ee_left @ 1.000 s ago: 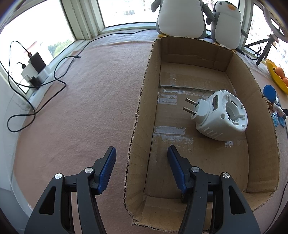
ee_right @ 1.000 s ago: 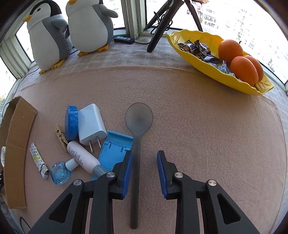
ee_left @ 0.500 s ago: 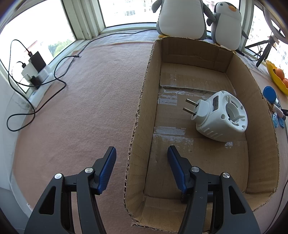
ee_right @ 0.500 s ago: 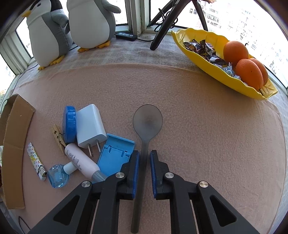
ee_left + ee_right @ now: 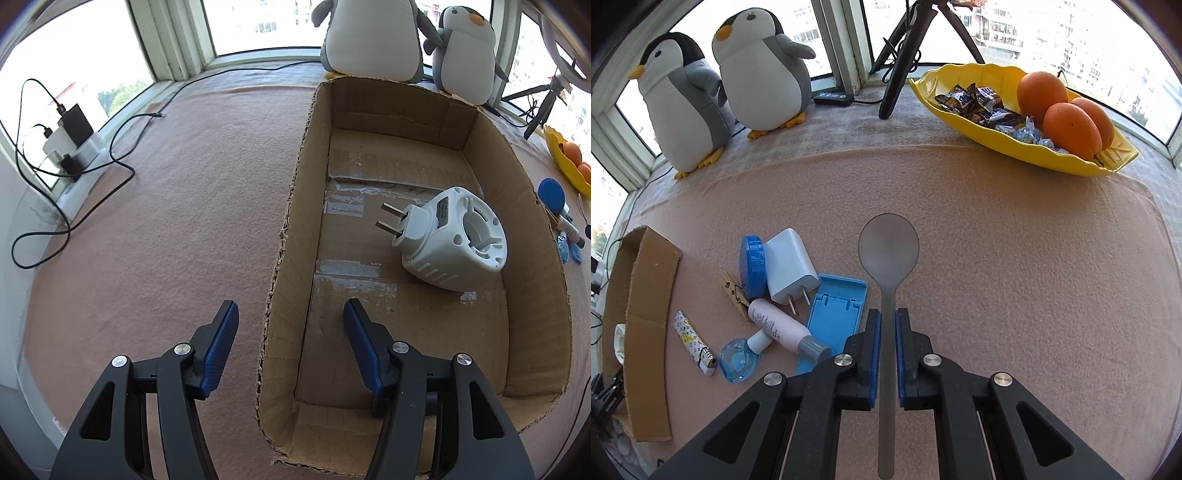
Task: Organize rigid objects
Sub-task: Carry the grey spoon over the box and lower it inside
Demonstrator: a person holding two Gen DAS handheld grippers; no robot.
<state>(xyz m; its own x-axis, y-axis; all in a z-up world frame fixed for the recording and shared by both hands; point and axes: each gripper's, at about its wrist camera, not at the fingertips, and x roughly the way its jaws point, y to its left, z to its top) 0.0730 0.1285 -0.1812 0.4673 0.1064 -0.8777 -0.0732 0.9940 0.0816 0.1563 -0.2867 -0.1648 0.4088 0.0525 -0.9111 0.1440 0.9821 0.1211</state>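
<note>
Your right claw (image 5: 885, 350) is pinching the grey spoon (image 5: 888, 266) by its handle, bowl pointing straight ahead along the fingers, over the bench (image 5: 1015, 258). Off to its left, the cardboard box (image 5: 291, 206) is waiting, where your left claw (image 5: 291, 347) is straddling the near wall, clamping nothing.

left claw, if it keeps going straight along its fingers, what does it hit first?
Likely the cardboard box's left wall: the left claw straddles that wall, one finger outside over the pink cloth, one inside the box. Depth is unclear.
</note>
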